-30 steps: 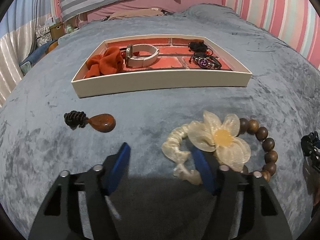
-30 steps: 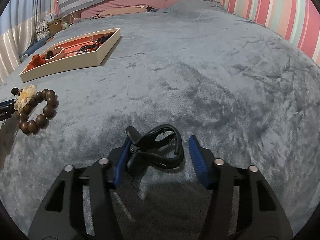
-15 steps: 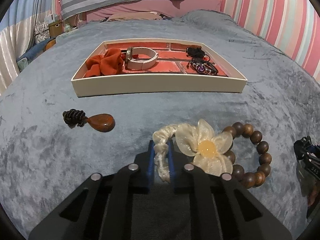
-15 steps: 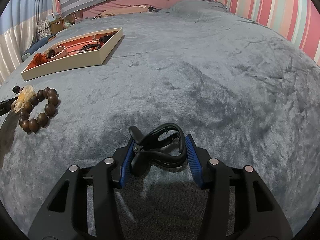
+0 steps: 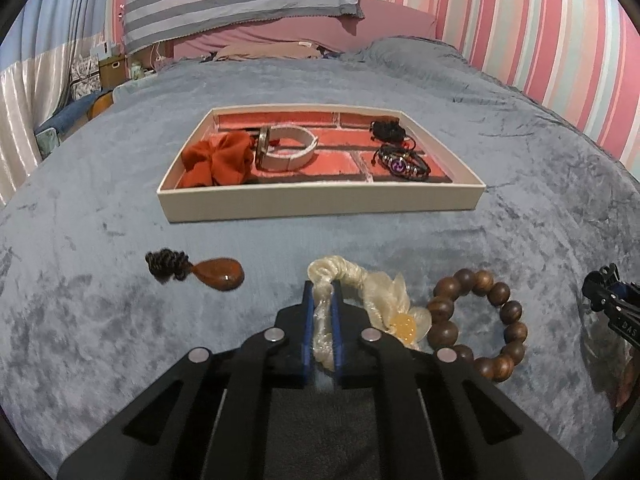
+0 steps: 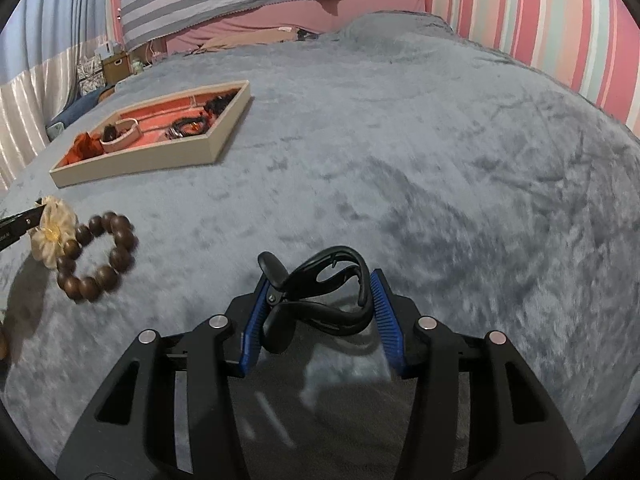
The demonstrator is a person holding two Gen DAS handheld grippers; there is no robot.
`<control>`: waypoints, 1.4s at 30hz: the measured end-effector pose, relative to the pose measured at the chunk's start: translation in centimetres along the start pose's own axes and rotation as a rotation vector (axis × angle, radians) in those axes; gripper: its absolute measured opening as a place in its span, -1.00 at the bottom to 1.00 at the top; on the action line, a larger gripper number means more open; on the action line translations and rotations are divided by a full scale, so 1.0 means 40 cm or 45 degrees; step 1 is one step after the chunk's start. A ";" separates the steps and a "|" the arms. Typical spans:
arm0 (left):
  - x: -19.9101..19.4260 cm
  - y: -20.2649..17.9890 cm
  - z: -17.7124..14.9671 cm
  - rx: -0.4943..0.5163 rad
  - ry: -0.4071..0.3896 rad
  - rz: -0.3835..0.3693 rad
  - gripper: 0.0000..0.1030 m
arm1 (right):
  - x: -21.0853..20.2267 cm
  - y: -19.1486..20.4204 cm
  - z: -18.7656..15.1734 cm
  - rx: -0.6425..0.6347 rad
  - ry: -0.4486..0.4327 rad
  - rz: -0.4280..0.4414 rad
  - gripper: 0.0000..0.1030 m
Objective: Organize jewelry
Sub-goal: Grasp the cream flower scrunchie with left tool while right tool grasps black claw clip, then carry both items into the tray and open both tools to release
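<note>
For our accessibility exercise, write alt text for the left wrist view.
The left tool is shut on a cream flower scrunchie lying on a grey-blue blanket. A wooden bead bracelet lies to its right, an amber pendant to its left, and a tray of jewelry behind.

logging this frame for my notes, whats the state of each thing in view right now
left claw: shut on the cream scrunchie
right claw: shut on the black hair clip
scrunchie: band pinched, flower end on the blanket, touching the beads
hair clip: between the pads
bead bracelet: loose on the blanket
pendant: loose on the blanket
tray: open, partly filled
watch: in the tray, strap looped
</note>
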State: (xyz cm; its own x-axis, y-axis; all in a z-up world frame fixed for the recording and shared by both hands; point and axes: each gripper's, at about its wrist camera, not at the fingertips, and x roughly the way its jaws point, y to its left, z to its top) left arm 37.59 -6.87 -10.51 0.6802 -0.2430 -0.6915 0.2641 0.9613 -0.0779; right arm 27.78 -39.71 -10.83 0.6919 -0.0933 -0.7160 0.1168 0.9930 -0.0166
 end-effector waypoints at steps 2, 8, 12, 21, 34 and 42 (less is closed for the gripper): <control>-0.007 0.001 0.015 0.007 -0.012 -0.006 -0.84 | -0.001 0.017 0.027 0.002 -0.016 0.015 -0.05; -0.036 0.001 0.084 0.045 -0.070 -0.025 -0.84 | 0.004 0.081 0.115 -0.003 -0.068 0.064 -0.05; -0.047 0.008 0.139 0.064 -0.100 -0.038 -0.84 | 0.017 0.135 0.187 -0.024 -0.102 0.090 -0.05; -0.018 0.065 0.284 0.048 -0.153 -0.009 -0.84 | 0.092 0.249 0.348 -0.032 -0.136 0.146 -0.05; 0.210 0.187 0.452 -0.067 -0.064 0.064 -0.84 | 0.333 0.368 0.510 -0.017 -0.079 0.140 -0.05; 0.333 0.214 0.465 -0.043 0.048 0.182 -0.84 | 0.451 0.397 0.539 -0.005 0.054 0.120 -0.05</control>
State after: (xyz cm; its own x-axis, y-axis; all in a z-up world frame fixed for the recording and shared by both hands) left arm 61.61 -4.27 -7.03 0.6830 -0.0989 -0.7237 0.1429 0.9897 -0.0004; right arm 57.47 -27.20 -8.94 0.6687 0.0034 -0.7435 0.0500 0.9975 0.0495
